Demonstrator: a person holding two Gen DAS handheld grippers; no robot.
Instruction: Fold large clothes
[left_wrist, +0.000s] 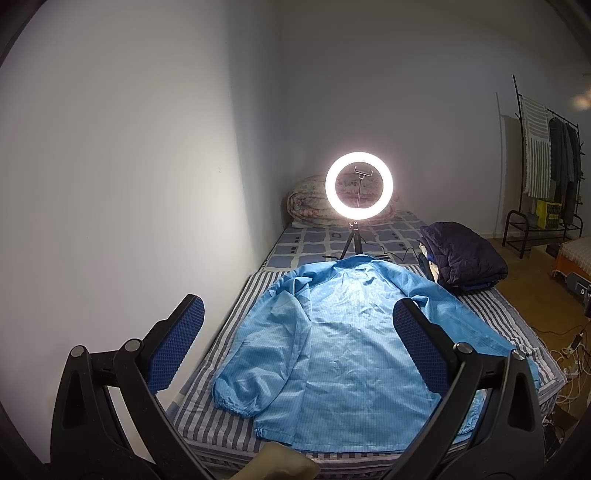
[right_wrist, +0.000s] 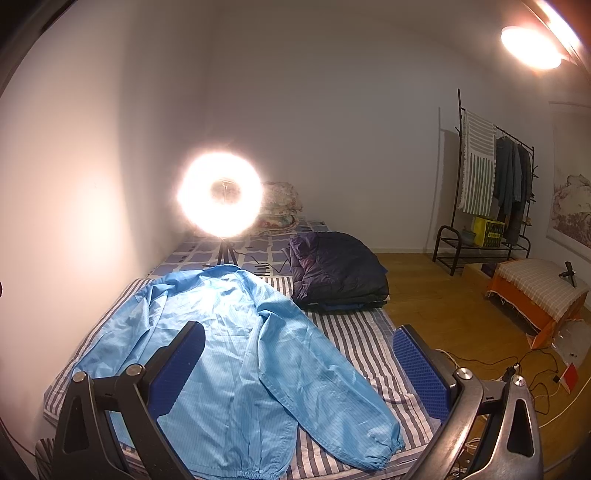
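A light blue long-sleeved jacket (left_wrist: 340, 347) lies spread flat on the striped sheet of the bed (left_wrist: 221, 417), collar toward the far end, both sleeves lying down along its sides. It also shows in the right wrist view (right_wrist: 236, 354). My left gripper (left_wrist: 295, 343) is open and empty, held above the jacket's hem end, apart from the cloth. My right gripper (right_wrist: 299, 365) is open and empty, above the jacket's right sleeve (right_wrist: 332, 384).
A lit ring light on a tripod (left_wrist: 359, 185) stands on the bed just beyond the collar. A folded dark padded jacket (left_wrist: 461, 254) lies at the bed's right edge. Rolled bedding (left_wrist: 310, 203) lies at the head. A clothes rack (right_wrist: 491, 192), a covered stool (right_wrist: 539, 291) and floor cables (right_wrist: 532, 373) are on the right.
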